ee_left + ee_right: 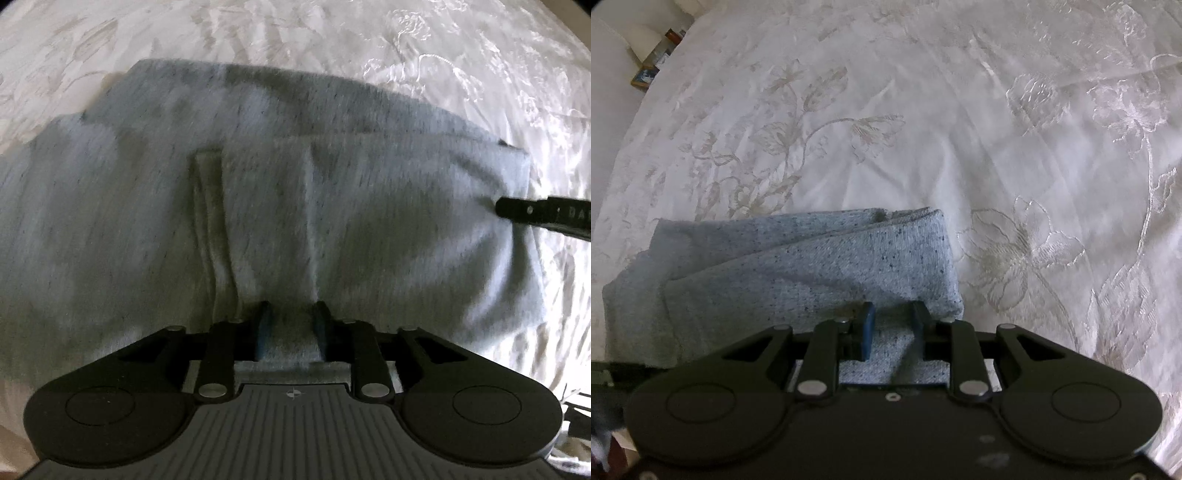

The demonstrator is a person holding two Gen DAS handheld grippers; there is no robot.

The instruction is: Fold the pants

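Observation:
The grey-blue speckled pants point(258, 192) lie partly folded on a white embroidered bedspread point(443, 55). My left gripper point(291, 314) is shut on a pinch of the pants' near edge, with cloth bunched between its fingers. My right gripper point(892, 314) is shut on the pants point(812, 266) at a folded end, several layers showing at the far edge. The right gripper's black finger also shows in the left wrist view point(543, 212), at the pants' right edge.
The bedspread point(997, 129) stretches far ahead and to the right in the right wrist view. At the far left beyond the bed's edge stands a small table with framed pictures point(646, 75).

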